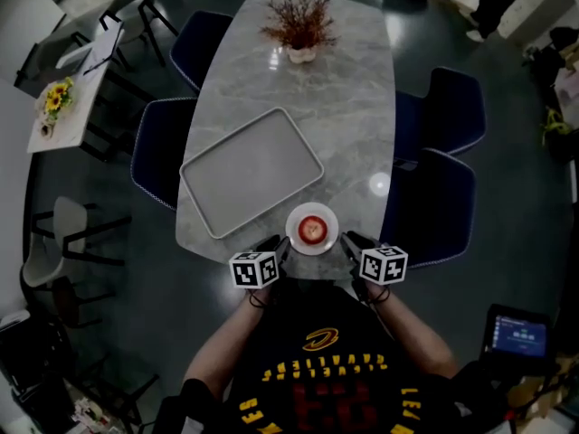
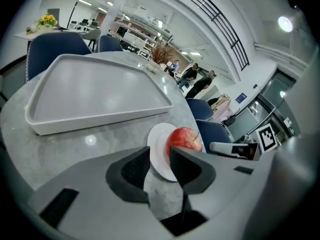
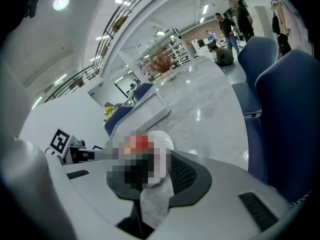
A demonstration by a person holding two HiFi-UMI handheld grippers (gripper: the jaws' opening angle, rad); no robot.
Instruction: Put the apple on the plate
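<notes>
Grey desk [image 1: 298,98], near edge: found apple [image 1: 311,231] seated on plate [image 1: 326,245], directly between left tongs [image 1: 279,245] and right tongs [image 1: 347,240]; recorded both spread, empty, equally near.

Grey marble table [image 1: 353,125] amid dark blue chairs [image 1: 457,107], glossy dark floor [image 1: 507,206] all around.
</notes>
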